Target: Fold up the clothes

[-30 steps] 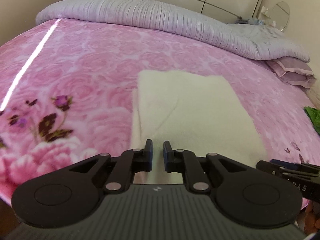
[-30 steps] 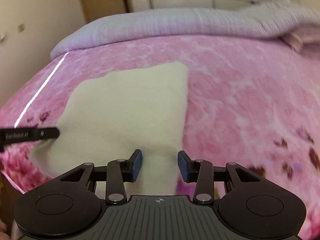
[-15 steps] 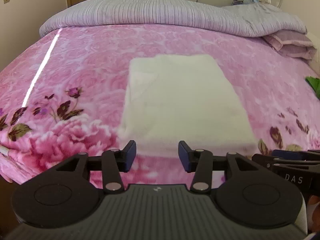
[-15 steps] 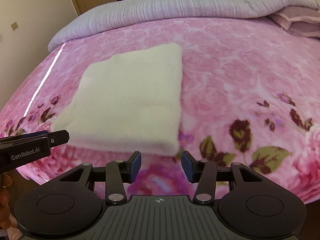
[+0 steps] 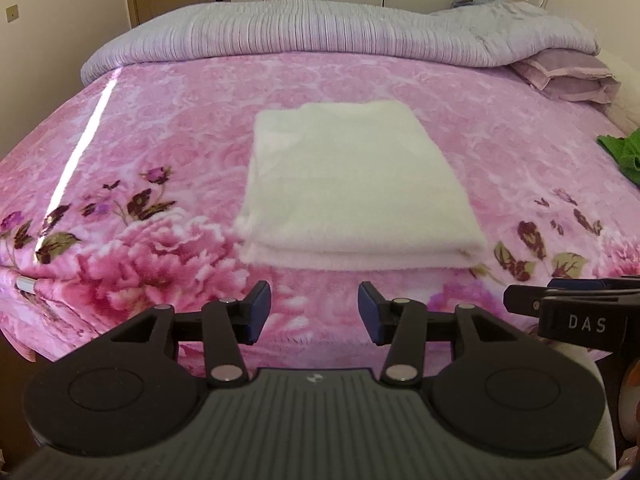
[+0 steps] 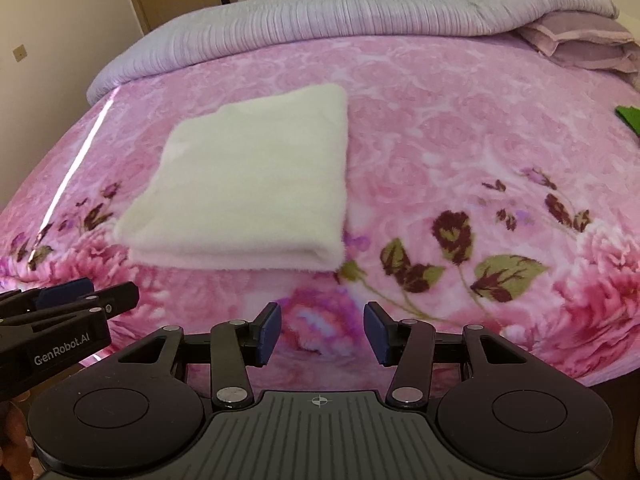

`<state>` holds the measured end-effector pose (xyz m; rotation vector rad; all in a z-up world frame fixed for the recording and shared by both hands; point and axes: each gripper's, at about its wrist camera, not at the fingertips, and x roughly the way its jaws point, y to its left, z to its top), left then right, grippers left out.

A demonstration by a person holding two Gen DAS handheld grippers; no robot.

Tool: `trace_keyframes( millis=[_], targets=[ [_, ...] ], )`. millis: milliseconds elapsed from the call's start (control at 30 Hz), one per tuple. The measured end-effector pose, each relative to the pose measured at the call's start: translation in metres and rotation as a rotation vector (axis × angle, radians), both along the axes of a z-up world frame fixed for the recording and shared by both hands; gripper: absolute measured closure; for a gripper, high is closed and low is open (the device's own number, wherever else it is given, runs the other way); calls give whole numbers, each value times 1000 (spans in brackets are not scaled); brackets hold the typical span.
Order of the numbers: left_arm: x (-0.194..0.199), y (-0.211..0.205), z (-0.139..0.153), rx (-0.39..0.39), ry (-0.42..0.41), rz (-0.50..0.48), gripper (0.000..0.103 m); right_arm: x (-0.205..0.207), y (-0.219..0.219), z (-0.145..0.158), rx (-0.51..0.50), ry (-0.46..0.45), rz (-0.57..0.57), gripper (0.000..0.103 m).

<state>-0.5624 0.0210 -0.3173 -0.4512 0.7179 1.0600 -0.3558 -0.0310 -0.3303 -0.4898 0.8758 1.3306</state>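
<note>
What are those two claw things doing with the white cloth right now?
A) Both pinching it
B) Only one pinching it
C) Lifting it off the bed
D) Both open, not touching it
D: the left gripper and right gripper are open, short of the folded cloth lying on the bed.

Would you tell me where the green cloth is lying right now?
The green cloth lies at the far right edge of both views on the pink floral blanket, right of the folded cream garment.

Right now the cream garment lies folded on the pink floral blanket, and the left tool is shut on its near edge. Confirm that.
Not quite. The cream garment does lie folded on the pink floral blanket, but the left tool is open and short of the near edge, touching nothing. The left wrist view shows this.
</note>
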Motion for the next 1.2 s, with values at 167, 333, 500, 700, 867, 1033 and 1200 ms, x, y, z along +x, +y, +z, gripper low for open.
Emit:
trace_keyframes(
  millis=[167, 333, 500, 700, 867, 1033, 1200],
  targets=[
    [-9, -13, 12, 21, -23, -7, 58, -10, -13, 13, 18, -14, 5, 53],
    [-14, -21, 25, 48, -41, -16, 56, -23, -23, 26, 48, -39, 28, 53],
    [-20, -26, 32, 68, -45, -6, 54, -30, -27, 30, 63, -32, 44, 53],
    [-34, -27, 34, 65, -53, 43, 54, -35, -21, 32, 76, -24, 64, 53],
    [-48, -18, 32, 54, -53, 91, 54, -32, -6, 26, 64, -26, 73, 53],
    [-51, 10, 32, 43, -60, 114, 54, -29, 10, 20, 53, -28, 82, 53],
    [-54, 50, 24, -26, -166, 88, 53, -21, 25, 13, 48, -11, 86, 53]
  ],
)
